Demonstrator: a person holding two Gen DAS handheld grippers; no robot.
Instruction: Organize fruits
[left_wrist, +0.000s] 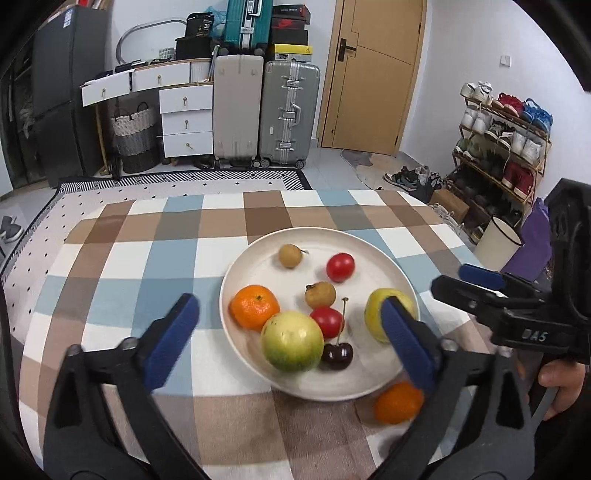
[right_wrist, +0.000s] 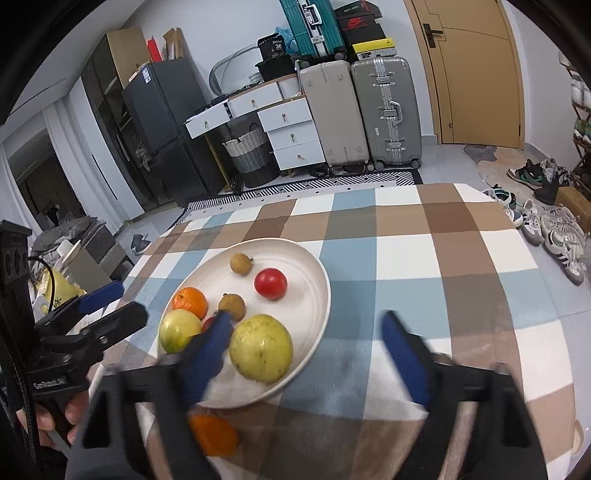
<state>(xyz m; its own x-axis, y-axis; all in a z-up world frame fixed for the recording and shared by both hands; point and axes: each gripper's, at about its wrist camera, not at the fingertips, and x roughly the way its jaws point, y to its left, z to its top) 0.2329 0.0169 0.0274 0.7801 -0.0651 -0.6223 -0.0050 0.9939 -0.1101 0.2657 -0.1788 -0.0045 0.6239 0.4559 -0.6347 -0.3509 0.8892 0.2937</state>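
Right hand-held gripper (left_wrist: 480, 284), marked "DA5", gapes beside plate (left_wrist: 258, 266).

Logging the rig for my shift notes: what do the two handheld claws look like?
Both match: the left claw and right claw have black plastic bodies with blue pads on the fingers. The right claw's body carries a pale "DA5" marking; a black cable runs beside the left one.

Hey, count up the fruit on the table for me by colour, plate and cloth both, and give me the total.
Orange: 2, one on the plate, one on the cloth
Red: 2
Yellow-green: 2
Brown: 2
Dark cherry: 1
Total: 9
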